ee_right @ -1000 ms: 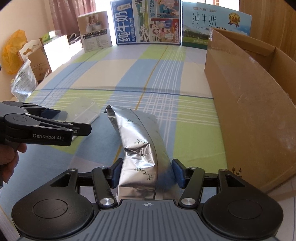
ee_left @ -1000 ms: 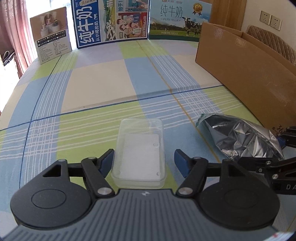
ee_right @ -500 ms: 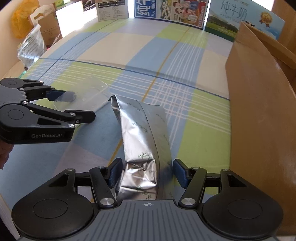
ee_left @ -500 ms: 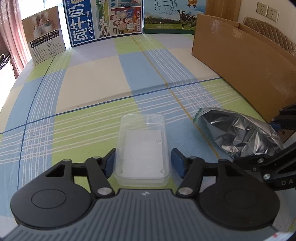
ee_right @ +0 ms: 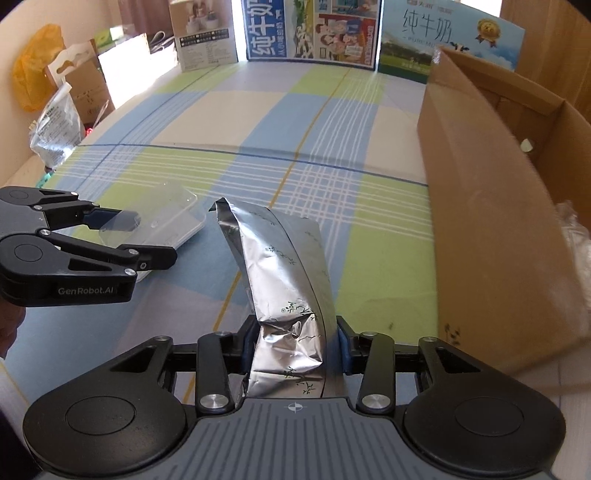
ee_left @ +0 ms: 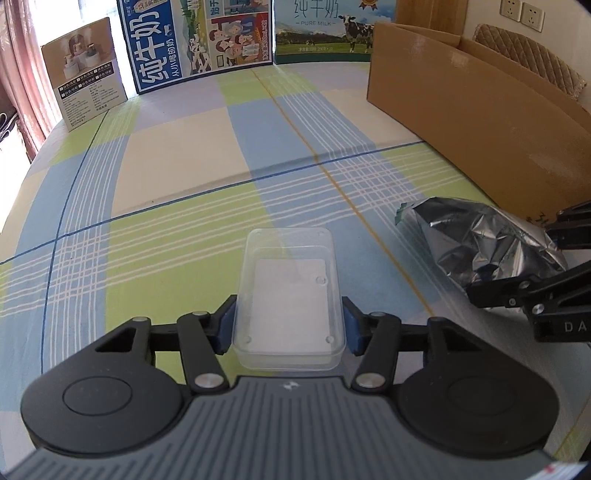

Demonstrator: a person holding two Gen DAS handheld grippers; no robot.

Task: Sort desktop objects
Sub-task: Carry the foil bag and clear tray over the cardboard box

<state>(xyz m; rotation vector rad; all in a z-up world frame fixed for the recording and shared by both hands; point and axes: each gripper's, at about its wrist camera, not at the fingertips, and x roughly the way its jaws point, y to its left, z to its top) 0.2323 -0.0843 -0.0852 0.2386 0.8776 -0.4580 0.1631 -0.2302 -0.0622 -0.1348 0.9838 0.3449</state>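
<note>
— Left wrist view: what's between the jaws of the left gripper [ee_left: 289, 325]?
— A clear plastic box [ee_left: 289, 295], at six o'clock on the checked worktop [ee_left: 184, 166]; both pads press its sides.

— Right wrist view?
— The right gripper [ee_right: 295, 343] is closing on a silver foil bag [ee_right: 284, 273]; the cardboard box [ee_right: 491, 221] sits at three o'clock.

A lived-in home room is suggested: a table is covered by a checked tablecloth [ee_left: 177, 155], milk cartons [ee_left: 325, 29] are propped along its far edge, curtains [ee_left: 14, 74] are hung at the left, and wall sockets [ee_left: 521, 14] and a quilted chair back [ee_left: 532, 55] are seen far right.
</note>
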